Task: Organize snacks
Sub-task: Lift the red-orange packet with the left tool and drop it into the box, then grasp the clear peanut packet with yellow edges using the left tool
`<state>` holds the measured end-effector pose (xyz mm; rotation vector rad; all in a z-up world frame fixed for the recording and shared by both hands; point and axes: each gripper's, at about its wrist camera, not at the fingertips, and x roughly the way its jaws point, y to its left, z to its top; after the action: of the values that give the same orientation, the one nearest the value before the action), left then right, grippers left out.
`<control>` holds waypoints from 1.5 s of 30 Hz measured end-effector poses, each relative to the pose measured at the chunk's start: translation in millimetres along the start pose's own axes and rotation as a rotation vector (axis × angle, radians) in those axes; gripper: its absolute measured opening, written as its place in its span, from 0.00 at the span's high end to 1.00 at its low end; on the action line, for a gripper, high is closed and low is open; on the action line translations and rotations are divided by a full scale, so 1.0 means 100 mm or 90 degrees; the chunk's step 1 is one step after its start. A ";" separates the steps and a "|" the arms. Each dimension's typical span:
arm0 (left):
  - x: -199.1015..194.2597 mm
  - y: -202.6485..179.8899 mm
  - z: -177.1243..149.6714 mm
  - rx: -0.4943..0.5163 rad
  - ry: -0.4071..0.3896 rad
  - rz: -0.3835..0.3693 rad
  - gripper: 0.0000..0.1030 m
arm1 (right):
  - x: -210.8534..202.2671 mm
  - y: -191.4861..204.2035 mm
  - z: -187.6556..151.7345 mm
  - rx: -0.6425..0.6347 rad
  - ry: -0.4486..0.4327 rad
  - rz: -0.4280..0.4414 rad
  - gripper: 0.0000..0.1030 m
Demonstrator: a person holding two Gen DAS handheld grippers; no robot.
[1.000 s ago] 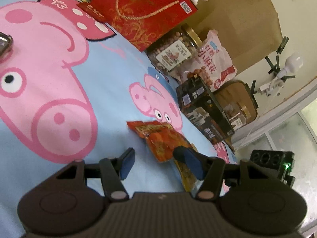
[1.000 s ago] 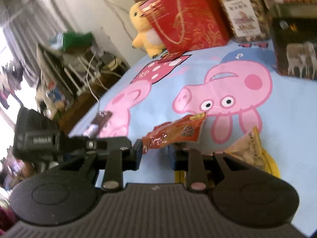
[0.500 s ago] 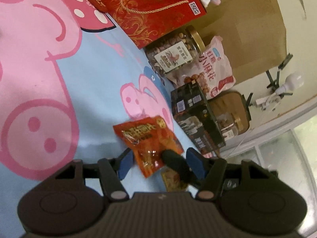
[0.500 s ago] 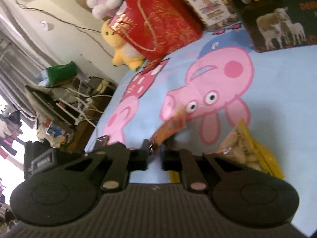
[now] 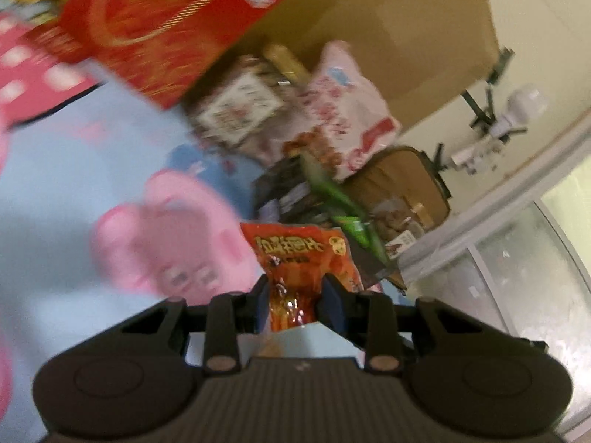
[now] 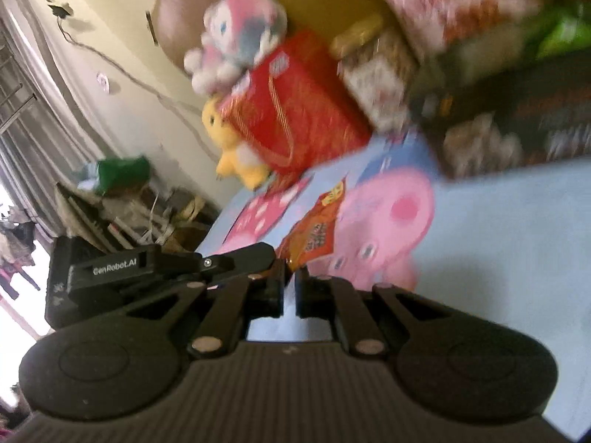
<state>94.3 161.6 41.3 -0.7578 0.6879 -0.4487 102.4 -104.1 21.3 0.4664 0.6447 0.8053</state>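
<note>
Left gripper [image 5: 293,301] has just been closing, and its pads now pinch the orange packet [image 5: 301,258], clear of the blue sheet [image 5: 55,243]. Right gripper [image 6: 290,280] nips that packet's corner, jaws nearly touching. Two grips on thin foil (both pictures are blurred) could tear it or slip if the hands diverge.
</note>
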 end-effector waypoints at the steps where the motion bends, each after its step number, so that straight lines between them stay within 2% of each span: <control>1: 0.10 -0.11 0.07 0.022 0.002 -0.003 0.72 | -0.04 -0.02 0.06 -0.004 -0.017 -0.006 0.93; 8: 0.88 -0.58 0.46 0.123 0.029 0.014 0.72 | -0.19 -0.47 0.55 0.026 -0.098 -0.064 0.92; 12: 1.28 -0.70 0.58 0.159 0.026 0.062 0.71 | -0.13 -0.72 0.77 0.044 -0.111 -0.106 0.91; 15: 1.48 -0.70 0.60 0.170 0.022 0.108 0.71 | -0.02 -0.82 0.87 0.026 -0.105 -0.150 0.88; 17: 1.53 -0.71 0.58 0.181 0.017 0.125 0.68 | 0.02 -0.84 0.89 0.003 -0.107 -0.173 0.90; 20: 1.45 -0.73 0.56 0.192 0.003 0.128 0.66 | -0.02 -0.76 0.86 -0.041 -0.122 -0.201 0.73; 21: 1.40 -0.74 0.55 0.192 0.001 0.121 0.65 | -0.06 -0.74 0.83 -0.049 -0.137 -0.213 0.56; 22: 1.33 -0.75 0.54 0.193 -0.002 0.115 0.65 | -0.11 -0.73 0.80 -0.050 -0.147 -0.217 0.46; 28: 0.82 -0.69 0.28 0.190 -0.005 0.090 0.65 | -0.45 -0.60 0.54 -0.049 -0.191 -0.213 0.47; 30: 0.62 -0.60 0.11 0.186 0.000 0.090 0.58 | -0.56 -0.56 0.38 -0.044 -0.188 -0.201 0.47; 39: -0.11 -0.08 -0.56 0.080 0.030 0.114 0.58 | -0.38 -0.60 -0.15 0.033 -0.020 -0.112 0.47; 43: -0.30 0.04 -0.79 0.043 0.051 0.101 0.58 | -0.27 -0.51 -0.26 0.030 0.024 -0.089 0.47; 45: -0.29 0.08 -0.89 0.022 0.076 0.086 0.57 | -0.25 -0.43 -0.31 0.009 0.027 -0.091 0.47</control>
<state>12.0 142.4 0.4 -0.6516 0.8356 -0.3843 90.4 -145.4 -18.4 0.4112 0.7158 0.6766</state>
